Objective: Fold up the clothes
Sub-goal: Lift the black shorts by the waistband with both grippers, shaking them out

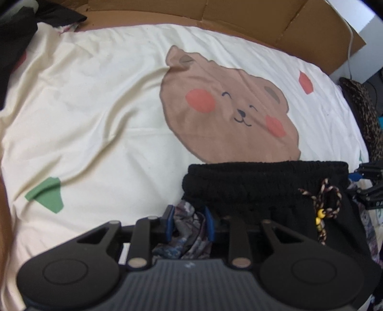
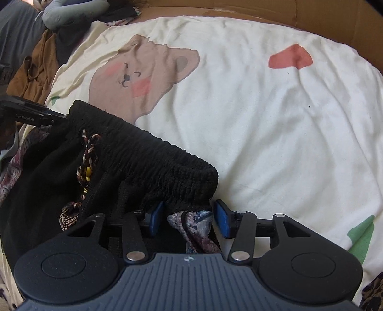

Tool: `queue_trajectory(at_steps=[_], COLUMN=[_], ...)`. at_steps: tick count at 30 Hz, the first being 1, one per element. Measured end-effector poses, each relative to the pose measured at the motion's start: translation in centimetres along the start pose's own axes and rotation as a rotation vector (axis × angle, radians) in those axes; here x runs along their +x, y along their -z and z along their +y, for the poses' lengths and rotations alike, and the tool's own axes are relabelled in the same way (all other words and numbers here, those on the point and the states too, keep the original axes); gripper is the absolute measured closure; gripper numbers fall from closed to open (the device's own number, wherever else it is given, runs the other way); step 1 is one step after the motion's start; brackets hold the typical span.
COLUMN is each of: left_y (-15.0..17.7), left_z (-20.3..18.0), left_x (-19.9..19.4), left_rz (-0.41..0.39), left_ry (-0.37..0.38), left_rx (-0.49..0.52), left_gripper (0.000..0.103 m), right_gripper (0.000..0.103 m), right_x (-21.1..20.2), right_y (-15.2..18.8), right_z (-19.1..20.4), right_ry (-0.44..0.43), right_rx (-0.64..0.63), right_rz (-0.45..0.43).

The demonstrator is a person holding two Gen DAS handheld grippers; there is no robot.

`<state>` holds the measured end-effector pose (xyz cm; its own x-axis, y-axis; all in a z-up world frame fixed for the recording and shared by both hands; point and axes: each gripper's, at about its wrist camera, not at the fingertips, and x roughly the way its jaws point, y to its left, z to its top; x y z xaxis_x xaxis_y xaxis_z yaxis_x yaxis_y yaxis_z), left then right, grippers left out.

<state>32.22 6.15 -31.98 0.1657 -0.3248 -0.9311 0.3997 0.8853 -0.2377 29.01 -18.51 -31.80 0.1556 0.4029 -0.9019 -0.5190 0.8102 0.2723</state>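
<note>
Black shorts (image 1: 263, 189) with a thick elastic waistband and a braided drawstring (image 1: 323, 203) stretch between my two grippers above the bed. In the left wrist view my left gripper (image 1: 189, 223) is shut on the waistband's left end, with patterned grey lining bunched between its blue pads (image 1: 209, 224). The right gripper (image 1: 368, 189) shows at the far right edge. In the right wrist view my right gripper (image 2: 189, 220) is shut on the other end of the shorts (image 2: 143, 153), with lining hanging between its pads (image 2: 222, 222). The left gripper (image 2: 36, 114) meets the waistband's far corner. The drawstring (image 2: 87, 155) dangles at the middle.
A cream bed sheet (image 1: 95, 107) printed with a brown bear (image 1: 227, 107) lies wrinkled under the shorts. Brown cardboard (image 1: 263, 19) lines the far side. Dark clothes (image 1: 14, 36) are piled at the back left; more clothes (image 2: 36, 71) lie left. Leopard-print fabric (image 1: 363, 107) sits right.
</note>
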Motion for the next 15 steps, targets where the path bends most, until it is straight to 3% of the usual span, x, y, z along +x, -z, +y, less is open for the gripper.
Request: queue_trajectory(at_steps=[1,3,6,15], left_y=[0.1,0.2,0.3,-0.6], left_z=[-0.1,-0.5,-1.5,-2.6], left_x=[0.1,0.1,-0.1,-4.9], left_rz=[-0.001,-0.001,0.007,-0.106], left_ry=[-0.003,-0.012,-0.018,-0.044], left_rx=[0.008,0.034,0.104,0.188], left_gripper=[0.075,0.077,0.091,0.097], right_gripper=[0.059,0.077,0.085,0.089], right_x=[0.0,-0.1,-0.6,-5.6], right_y=[0.1,0.2,0.2,-0.3], right_z=[0.2,0.5,0.6,1.5], right_ry=[0.005,0.014,0.021,0.117], right_rx=[-0.014,-0.037,-0.026,-0.085], right_rz=[-0.004,-0.014,-0.018,-0.107])
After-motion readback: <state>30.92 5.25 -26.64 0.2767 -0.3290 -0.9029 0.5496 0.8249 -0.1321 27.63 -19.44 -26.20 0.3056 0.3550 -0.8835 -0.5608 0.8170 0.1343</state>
